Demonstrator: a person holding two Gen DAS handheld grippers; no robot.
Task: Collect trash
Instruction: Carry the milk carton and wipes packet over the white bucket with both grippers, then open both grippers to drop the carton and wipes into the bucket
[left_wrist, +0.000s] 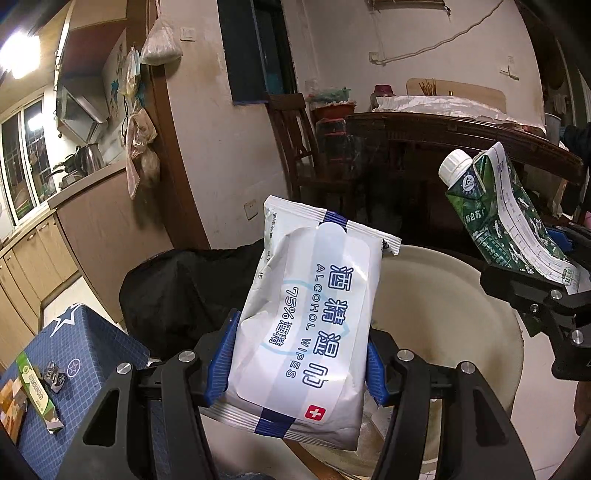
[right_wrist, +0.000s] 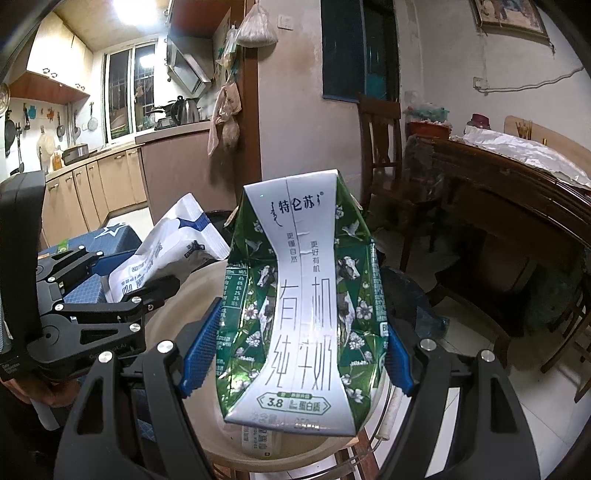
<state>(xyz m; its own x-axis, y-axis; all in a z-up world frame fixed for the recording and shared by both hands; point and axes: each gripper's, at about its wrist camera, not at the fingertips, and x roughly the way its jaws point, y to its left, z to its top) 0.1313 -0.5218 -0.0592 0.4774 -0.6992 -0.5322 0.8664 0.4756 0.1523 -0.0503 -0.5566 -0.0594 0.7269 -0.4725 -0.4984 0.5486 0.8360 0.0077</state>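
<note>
My left gripper (left_wrist: 297, 360) is shut on a white and blue pack of alcohol wipes (left_wrist: 314, 317), held upright over a cream round bin (left_wrist: 443, 295). My right gripper (right_wrist: 295, 350) is shut on a green and white milk carton (right_wrist: 303, 295) with a white cap, held above the same bin (right_wrist: 192, 302). The carton (left_wrist: 506, 218) shows at the right of the left wrist view. The wipes pack (right_wrist: 162, 251) and the left gripper show at the left of the right wrist view.
A blue gridded table top (left_wrist: 85, 343) lies to the left with a green wrapper (left_wrist: 37, 391) and small scraps on it. A black bag (left_wrist: 184, 288) sits behind the bin. A dark wooden table (right_wrist: 498, 199) and chairs (right_wrist: 380, 140) stand to the right, kitchen counters (right_wrist: 110, 173) to the left.
</note>
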